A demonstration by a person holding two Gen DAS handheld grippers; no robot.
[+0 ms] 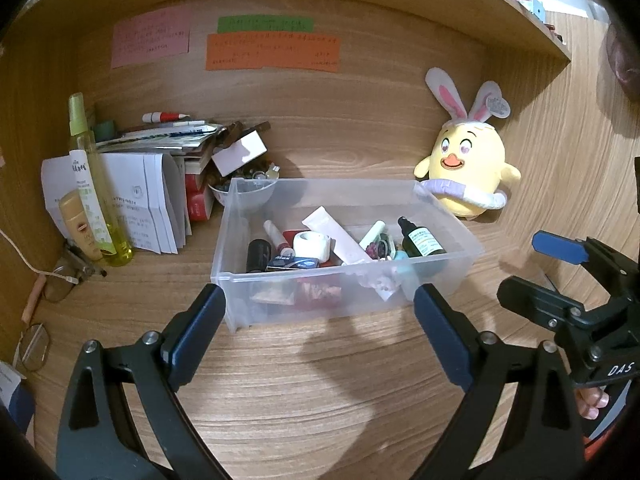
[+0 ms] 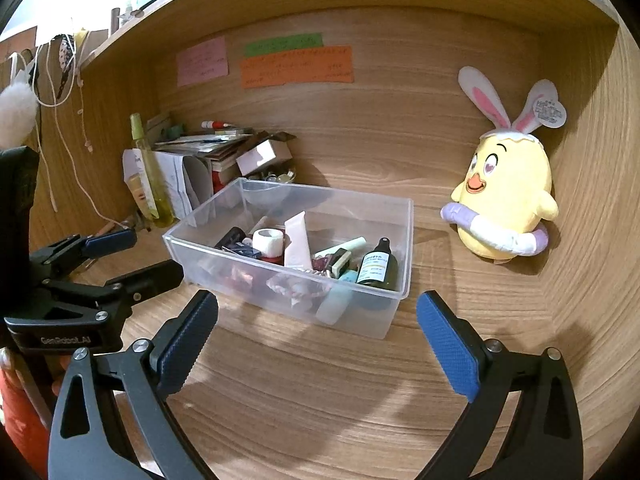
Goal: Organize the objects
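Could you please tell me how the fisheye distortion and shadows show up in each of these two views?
Left wrist view: the shelf edge bows strongly, corners vignette black, and soft finger shadows fall on the desk before the clear bin. Right wrist view: similar bowing, with the plush chick casting a shadow on the side wall.

Against wooden back panel (image 1: 360,120): pink paper note (image 1: 151,38), green paper strip (image 1: 265,24) and orange paper note (image 1: 273,52) stuck high up. Lower right of panel: yellow plush chick with rabbit ears (image 1: 467,164), upright.

Writing on the orange note (image 1: 272,51) is too small to read.
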